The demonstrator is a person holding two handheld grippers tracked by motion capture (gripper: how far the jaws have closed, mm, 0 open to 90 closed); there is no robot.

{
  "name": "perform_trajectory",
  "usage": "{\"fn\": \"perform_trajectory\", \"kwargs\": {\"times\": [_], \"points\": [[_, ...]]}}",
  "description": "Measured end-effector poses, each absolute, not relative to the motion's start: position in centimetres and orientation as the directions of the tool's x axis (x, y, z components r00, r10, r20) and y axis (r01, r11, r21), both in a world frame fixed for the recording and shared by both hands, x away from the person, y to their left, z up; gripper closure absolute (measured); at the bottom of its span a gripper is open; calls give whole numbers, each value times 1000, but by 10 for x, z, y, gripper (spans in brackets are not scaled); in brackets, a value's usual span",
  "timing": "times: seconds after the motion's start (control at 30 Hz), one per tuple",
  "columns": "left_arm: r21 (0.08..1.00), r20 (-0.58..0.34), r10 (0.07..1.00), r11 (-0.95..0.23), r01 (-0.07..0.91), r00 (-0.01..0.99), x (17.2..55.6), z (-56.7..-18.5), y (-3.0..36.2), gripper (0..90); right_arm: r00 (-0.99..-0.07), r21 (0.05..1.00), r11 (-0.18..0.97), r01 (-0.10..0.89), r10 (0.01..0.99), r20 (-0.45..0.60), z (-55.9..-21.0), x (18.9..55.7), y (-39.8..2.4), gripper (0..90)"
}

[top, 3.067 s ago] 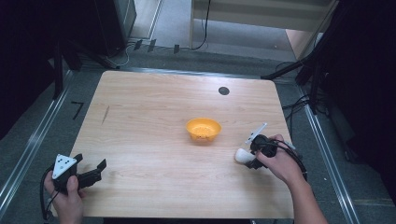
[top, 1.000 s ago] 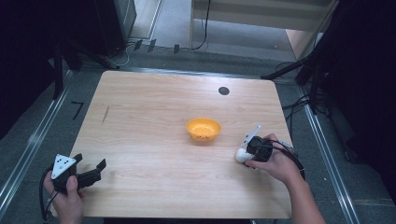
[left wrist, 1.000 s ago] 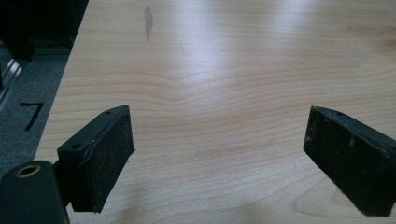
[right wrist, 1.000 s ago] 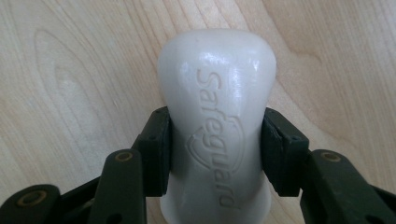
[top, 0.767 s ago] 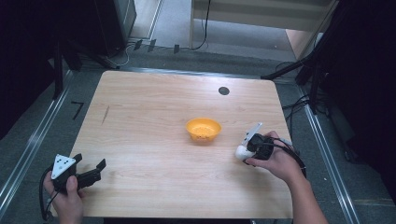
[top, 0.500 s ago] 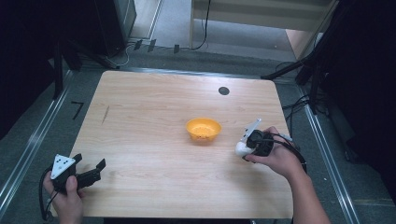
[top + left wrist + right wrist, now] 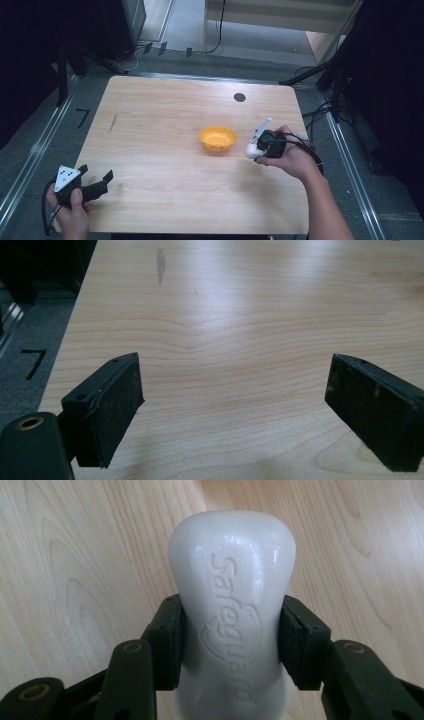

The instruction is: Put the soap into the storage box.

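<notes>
The right gripper [image 7: 231, 630] was clamped on the white soap [image 7: 232, 610], a pad pressed to each flank and the bar jutting out past the jaws above the table [image 7: 165, 115]. Since the earlier frames, it had carried the soap up off the wood and closer to the orange bowl [image 7: 218, 138], now just beside its rim. The left gripper [image 7: 240, 405] stayed at the near left corner, jaws wide apart and holding nothing.
</notes>
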State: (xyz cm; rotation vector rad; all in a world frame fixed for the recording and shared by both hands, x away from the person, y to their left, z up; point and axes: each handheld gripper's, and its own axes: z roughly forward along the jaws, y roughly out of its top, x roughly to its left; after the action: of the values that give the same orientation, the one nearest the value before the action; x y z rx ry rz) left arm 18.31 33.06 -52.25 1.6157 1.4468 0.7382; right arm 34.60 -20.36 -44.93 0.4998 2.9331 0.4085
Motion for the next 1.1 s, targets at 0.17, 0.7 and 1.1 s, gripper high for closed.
{"fn": "perform_trajectory", "kwargs": {"times": [0.17,0.7,1.1], "points": [[868,-98,981,2,497,166,183,-523,331,89,-940,297,911,286,327,-97,-445,351,-196,511],[870,-102,981,7,494,166,183,-523,331,89,-954,301,924,237,280,-107,-437,368,-176,510],[869,-103,981,7,494,167,183,-523,331,89,-961,305,935,184,236,-143,-435,375,-164,510]]}}
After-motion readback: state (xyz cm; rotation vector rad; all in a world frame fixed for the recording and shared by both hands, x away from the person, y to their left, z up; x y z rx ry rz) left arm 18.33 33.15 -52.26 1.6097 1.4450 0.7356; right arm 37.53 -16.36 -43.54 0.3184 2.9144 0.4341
